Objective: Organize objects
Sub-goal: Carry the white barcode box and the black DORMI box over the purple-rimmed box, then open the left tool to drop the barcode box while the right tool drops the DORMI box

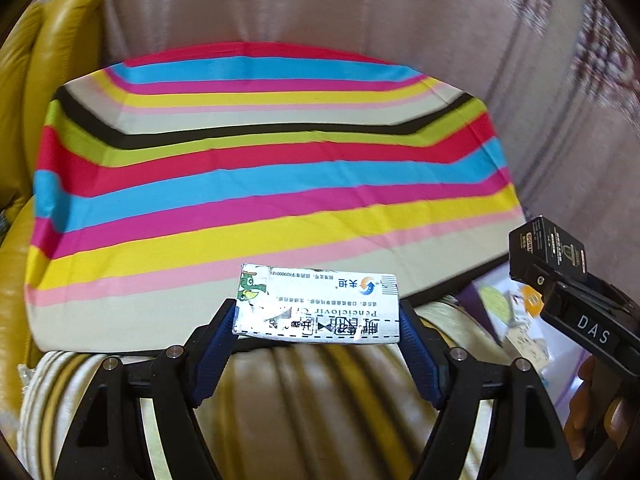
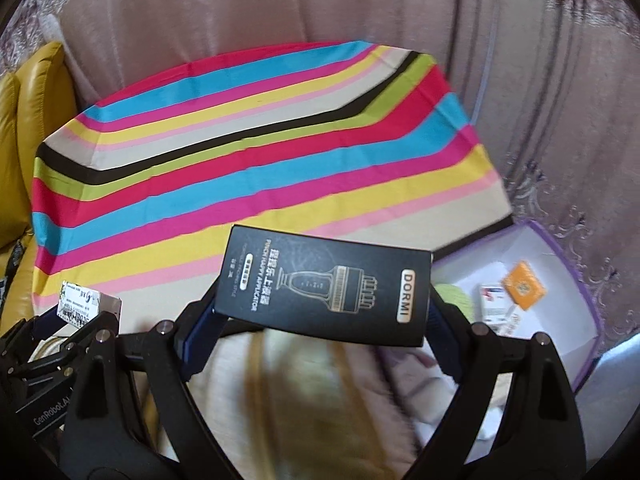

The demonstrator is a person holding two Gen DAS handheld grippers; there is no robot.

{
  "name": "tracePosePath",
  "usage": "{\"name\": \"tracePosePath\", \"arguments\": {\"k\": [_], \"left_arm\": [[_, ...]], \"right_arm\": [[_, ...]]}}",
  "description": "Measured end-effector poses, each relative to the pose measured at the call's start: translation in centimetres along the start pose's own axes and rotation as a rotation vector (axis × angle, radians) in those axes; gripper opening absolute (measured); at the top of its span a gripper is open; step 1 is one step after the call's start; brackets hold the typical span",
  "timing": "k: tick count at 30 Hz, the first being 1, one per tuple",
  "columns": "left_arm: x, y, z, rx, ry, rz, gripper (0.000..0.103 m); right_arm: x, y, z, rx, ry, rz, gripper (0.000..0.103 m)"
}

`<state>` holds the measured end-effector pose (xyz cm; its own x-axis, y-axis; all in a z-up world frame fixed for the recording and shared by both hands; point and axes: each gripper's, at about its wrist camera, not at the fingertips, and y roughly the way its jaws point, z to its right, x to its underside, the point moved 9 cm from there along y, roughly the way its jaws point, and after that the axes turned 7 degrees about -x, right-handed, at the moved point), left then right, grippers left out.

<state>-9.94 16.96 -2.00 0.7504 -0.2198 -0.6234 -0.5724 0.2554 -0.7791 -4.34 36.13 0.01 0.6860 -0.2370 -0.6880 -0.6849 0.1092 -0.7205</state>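
Note:
My left gripper [image 1: 318, 320] is shut on a white medicine box [image 1: 318, 306] with a green cartoon figure, held crosswise in the air before the striped cloth [image 1: 260, 184]. A black DORMI box [image 2: 326, 290] sits crosswise between the blue pads of my right gripper [image 2: 320, 320], which is shut on it. In the left wrist view that black box [image 1: 548, 248] and the right gripper show at the right edge, with a hand below. The white box [image 2: 88, 304] and left gripper appear at lower left in the right wrist view.
The striped cloth [image 2: 248, 152] covers a flat surface. A yellow leather seat [image 1: 40, 60] stands at the left, pink curtains [image 1: 320, 0] behind. A purple-rimmed box [image 2: 560, 280] at the right holds an orange packet [image 2: 524, 290] and other small packs. Cream cushions lie below the grippers.

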Motion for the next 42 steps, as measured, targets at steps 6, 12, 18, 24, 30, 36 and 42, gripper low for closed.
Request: {"name": "tracePosePath", "arguments": {"k": [6,12,18,24,30,36,42], "left_arm": [[0.4,-0.1,5.4,0.061,0.082,-0.011,0.077],[1.6,-0.2,10.4,0.136,0.150,-0.039,0.077],[2.6,0.1,15.7,0.226,0.211,-0.089,0.077],[3.6,0.7,20.1,0.283,0.261,-0.137,0.077],[4.3,1.2,22.8,0.289,0.302,-0.159,0.077],[4.5,1.6,24.5,0.289,0.321,-0.172,0.078],[4.8,1.9,25.0,0.291,0.320,-0.191,0.081]], "right_arm": [[0.6,-1.8,5.2,0.061,0.044,0.004,0.090],[1.4,-3.3,9.4,0.113,0.078,0.010,0.090],[2.4,-4.5,13.6,0.173,0.112,0.010,0.090],[3.2,-5.7,18.4,0.212,0.157,0.015,0.090],[4.4,-6.6,22.8,0.258,0.195,0.011,0.090],[5.6,-6.5,25.7,0.276,0.218,-0.017,0.091],[6.1,-6.3,26.3,0.270,0.211,-0.037,0.092]]}}
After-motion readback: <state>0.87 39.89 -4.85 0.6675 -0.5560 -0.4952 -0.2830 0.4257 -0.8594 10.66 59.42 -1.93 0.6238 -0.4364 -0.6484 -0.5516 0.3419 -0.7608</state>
